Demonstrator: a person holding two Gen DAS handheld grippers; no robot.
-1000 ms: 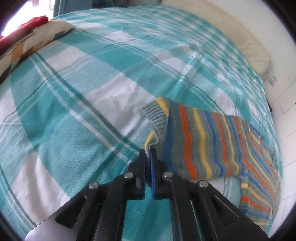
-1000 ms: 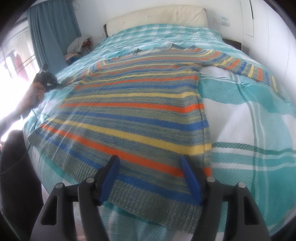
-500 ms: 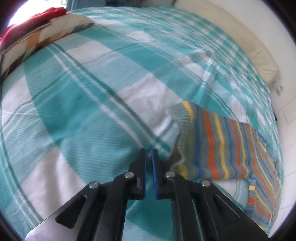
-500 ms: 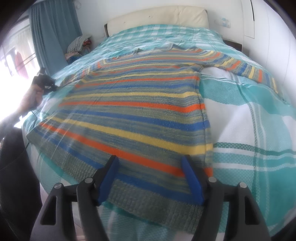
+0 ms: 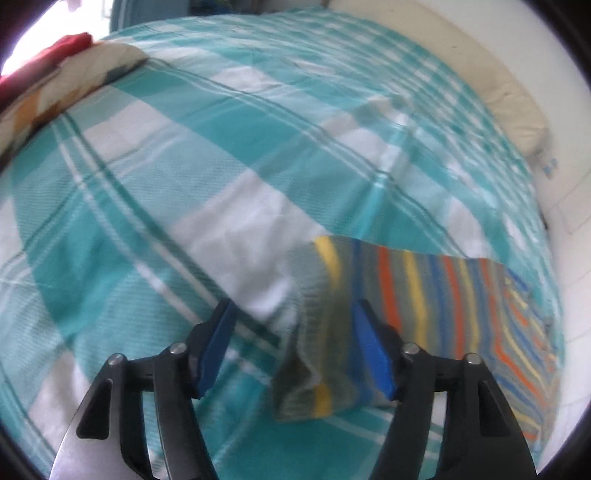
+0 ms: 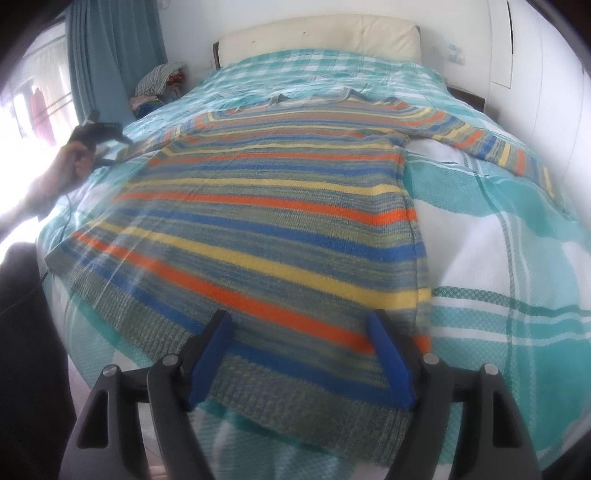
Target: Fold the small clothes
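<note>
A striped sweater lies spread flat on the bed, filling the middle of the right wrist view, its hem at the lower edge and its neck toward the headboard at the top. One sleeve runs out to the right of the frame. The right tongs sit at the bottom centre, blue pads wide apart, holding nothing, hovering over the hem (whether they touch the knit is unclear). At the left edge of that view a hand grips the left tongs by the other sleeve. In the left wrist view the left tongs are also spread apart and empty, low in the frame; the cuff of the near sleeve lies rumpled on the bed between the pads, nearer the right one, and the sleeve runs off toward the right edge. A patterned pillow sits at the upper left, with something red beside it. This view is blurred.
</note>
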